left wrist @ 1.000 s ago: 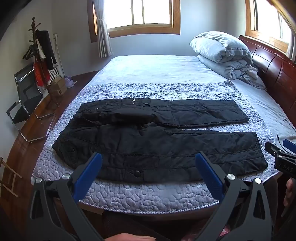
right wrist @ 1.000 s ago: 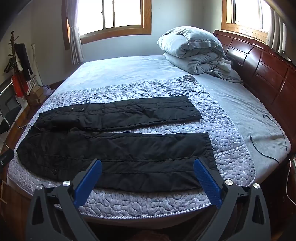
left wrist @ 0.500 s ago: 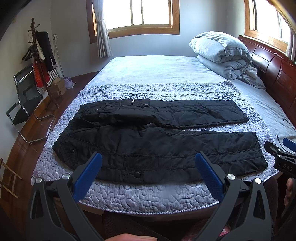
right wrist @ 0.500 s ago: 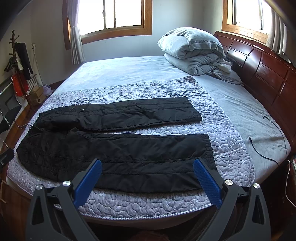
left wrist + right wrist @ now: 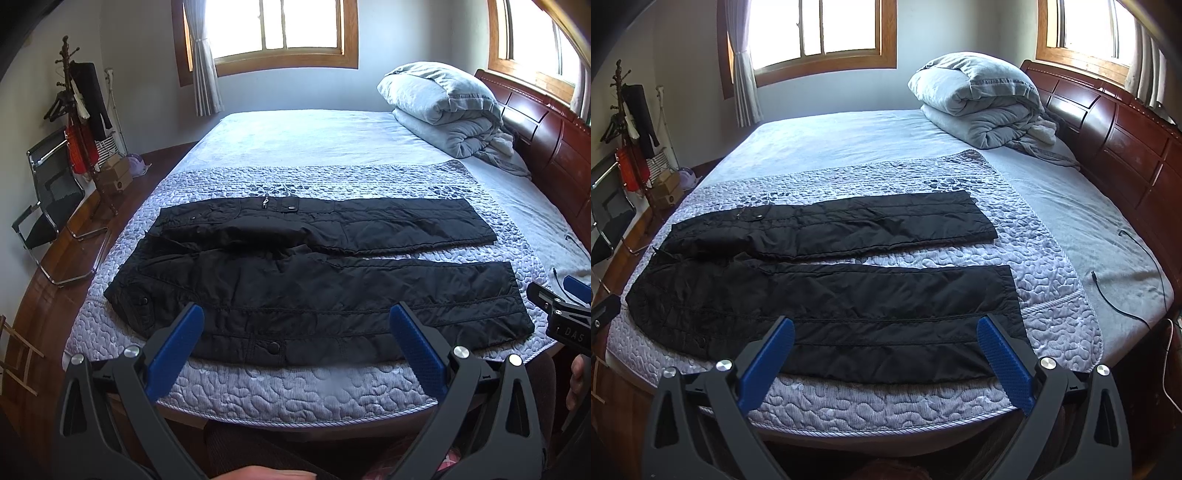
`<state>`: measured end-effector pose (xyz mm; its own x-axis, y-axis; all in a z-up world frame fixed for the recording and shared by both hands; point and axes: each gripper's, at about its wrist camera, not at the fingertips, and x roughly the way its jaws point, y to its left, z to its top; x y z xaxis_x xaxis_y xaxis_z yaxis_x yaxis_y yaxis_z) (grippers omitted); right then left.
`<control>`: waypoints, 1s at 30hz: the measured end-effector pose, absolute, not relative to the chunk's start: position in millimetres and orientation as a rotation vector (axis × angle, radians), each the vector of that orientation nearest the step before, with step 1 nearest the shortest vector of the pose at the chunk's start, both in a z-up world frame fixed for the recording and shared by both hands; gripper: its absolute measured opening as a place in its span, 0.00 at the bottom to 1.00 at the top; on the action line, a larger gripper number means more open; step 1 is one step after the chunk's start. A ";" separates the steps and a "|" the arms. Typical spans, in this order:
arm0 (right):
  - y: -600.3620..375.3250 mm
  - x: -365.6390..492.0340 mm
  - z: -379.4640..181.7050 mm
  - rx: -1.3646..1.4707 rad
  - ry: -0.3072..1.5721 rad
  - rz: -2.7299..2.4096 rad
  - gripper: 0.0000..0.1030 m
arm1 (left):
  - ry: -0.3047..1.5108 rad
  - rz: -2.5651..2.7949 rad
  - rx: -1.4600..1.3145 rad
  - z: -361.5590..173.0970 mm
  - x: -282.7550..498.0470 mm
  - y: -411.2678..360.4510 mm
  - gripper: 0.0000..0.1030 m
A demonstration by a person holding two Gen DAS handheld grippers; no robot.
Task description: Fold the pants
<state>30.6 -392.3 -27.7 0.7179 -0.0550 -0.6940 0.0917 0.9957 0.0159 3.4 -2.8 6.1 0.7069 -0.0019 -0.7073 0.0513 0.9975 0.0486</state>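
the left gripper (image 5: 295, 325) is released, its blue fingers (image 5: 177, 347) spread wide and holding nothing, poised off the near edge of the bed (image 5: 295, 140). the black pants (image 5: 317, 291) lie flat on the quilted cover (image 5: 295, 387) just ahead of it, waist to its left, both legs running to its right, slightly apart. the right gripper (image 5: 886, 332) is likewise released and empty, with the pants (image 5: 849, 314) just ahead and the nearer leg's hem beyond its right finger. a folded grey duvet (image 5: 979, 99) sits far ahead to its right, against the headboard (image 5: 1126, 136).
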 end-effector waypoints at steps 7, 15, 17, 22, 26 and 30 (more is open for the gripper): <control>-394.2 30.3 -28.7 0.053 0.769 -0.080 0.97 | 0.786 -0.028 0.069 4.5 3.6 -3.2 0.98; -393.3 31.4 -30.2 0.053 0.774 -0.072 0.97 | 0.787 -0.028 0.067 2.3 3.4 -2.6 0.98; -393.3 31.4 -30.6 0.049 0.774 -0.072 0.97 | 0.787 -0.027 0.068 2.2 3.3 -2.7 0.98; -392.7 33.4 -33.1 0.047 0.781 -0.073 0.97 | 0.790 -0.028 0.070 -0.3 4.1 -2.6 0.98; -392.0 34.2 -34.8 0.045 0.784 -0.073 0.97 | 0.793 -0.028 0.070 -1.8 5.0 -3.2 0.98; -392.1 36.7 -36.3 0.046 0.790 -0.073 0.97 | 0.795 -0.027 0.071 -3.2 6.2 -3.3 0.98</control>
